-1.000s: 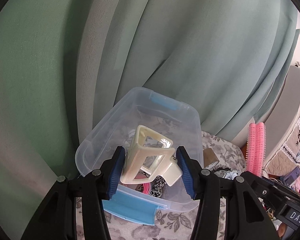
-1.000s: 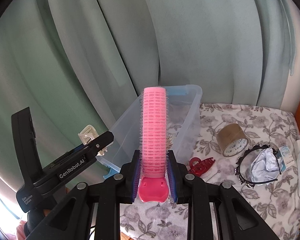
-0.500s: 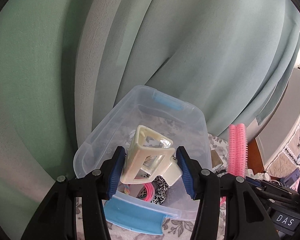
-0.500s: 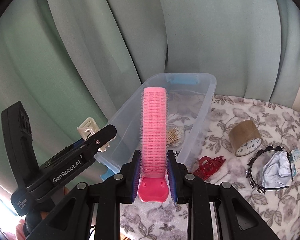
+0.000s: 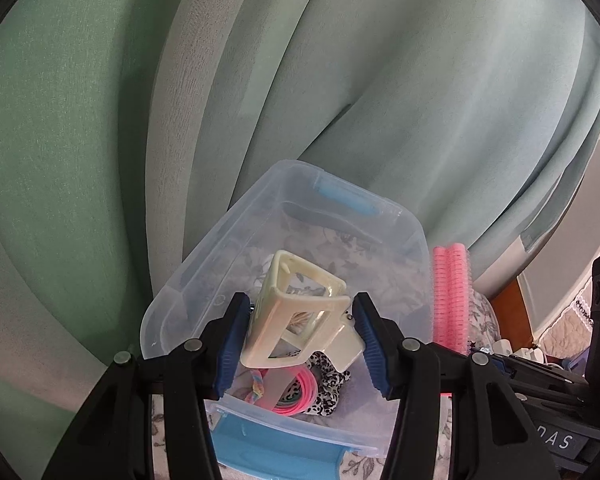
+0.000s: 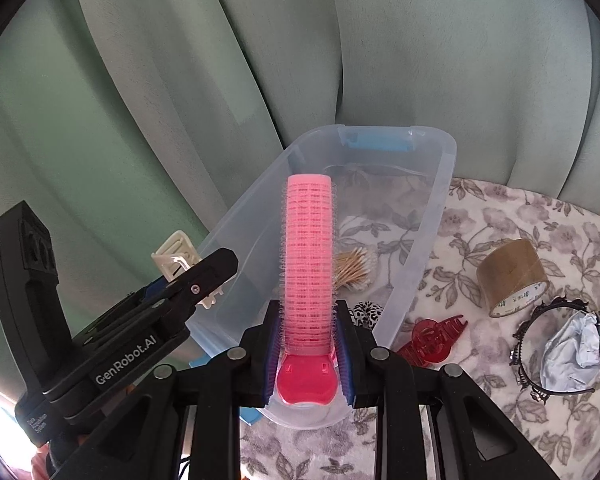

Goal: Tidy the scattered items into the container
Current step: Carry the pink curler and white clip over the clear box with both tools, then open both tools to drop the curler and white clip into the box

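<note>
My left gripper (image 5: pixel 300 332) is shut on a cream claw hair clip (image 5: pixel 300 320) and holds it above the near end of the clear plastic container (image 5: pixel 204 272). My right gripper (image 6: pixel 308 344) is shut on a pink hair roller (image 6: pixel 308 256), held upright over the container (image 6: pixel 432 216). The roller also shows in the left wrist view (image 5: pixel 450 292), and the left gripper with the clip (image 6: pixel 176 258) shows in the right wrist view. Inside the container lie pink bands (image 5: pixel 296 392), a spotted scrunchie (image 5: pixel 326 372) and cotton swabs (image 6: pixel 356 270).
On the floral cloth (image 6: pixel 500 220) right of the container lie a red claw clip (image 6: pixel 436 340), a brown tape roll (image 6: pixel 512 276), a black headband (image 6: pixel 548 348) and crumpled paper (image 6: pixel 568 344). A green curtain (image 6: pixel 260 60) hangs close behind. The container has blue latches (image 5: pixel 276 456).
Both grippers have moved forward over the container, which now lies lower and larger in both views. The roller has come in beside the container's right wall. Both grips are unchanged.
</note>
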`<state>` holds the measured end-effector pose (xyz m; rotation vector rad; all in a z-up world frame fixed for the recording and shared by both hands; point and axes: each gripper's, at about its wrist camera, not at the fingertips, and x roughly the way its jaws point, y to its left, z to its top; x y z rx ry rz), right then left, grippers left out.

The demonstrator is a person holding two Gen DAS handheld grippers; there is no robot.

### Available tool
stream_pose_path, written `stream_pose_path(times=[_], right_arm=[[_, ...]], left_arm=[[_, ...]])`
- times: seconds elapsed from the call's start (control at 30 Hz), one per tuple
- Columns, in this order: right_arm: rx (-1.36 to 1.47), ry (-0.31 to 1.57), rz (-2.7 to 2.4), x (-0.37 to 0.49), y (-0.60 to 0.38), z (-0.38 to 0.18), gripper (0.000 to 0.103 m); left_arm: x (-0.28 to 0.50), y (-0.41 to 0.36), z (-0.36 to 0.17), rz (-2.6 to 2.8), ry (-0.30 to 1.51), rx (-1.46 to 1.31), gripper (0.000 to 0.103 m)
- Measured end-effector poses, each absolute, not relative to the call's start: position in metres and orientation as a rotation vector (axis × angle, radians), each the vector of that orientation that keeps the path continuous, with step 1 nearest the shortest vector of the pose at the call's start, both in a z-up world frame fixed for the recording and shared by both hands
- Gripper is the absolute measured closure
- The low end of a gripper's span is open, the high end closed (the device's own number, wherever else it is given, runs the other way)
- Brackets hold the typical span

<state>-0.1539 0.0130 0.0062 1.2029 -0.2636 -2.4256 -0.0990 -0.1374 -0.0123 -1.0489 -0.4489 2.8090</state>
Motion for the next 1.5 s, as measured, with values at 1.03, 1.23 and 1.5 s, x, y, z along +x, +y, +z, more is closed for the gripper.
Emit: stream_pose_path(times=[1.03, 1.23, 1.5], right_arm=[[1.27, -0.263, -2.428, -0.159, 0.018, -0.007, 0.065], [1.24, -0.287, -2.456, -0.146, 0.027, 0.002, 0.061], [1.169, -0.343, -2.502, -0.122, 0.049, 0.021, 0.048]], left_arm=[[-0.099, -0.13, -0.014, 2.804, -0.433, -1.101, 0.04], [-0.086, -0.119, 0.004, 2.812, -0.392, -1.058, 0.037], [-0.066, -0.097, 0.029, 2.818, -0.314, -0.992, 0.035]])
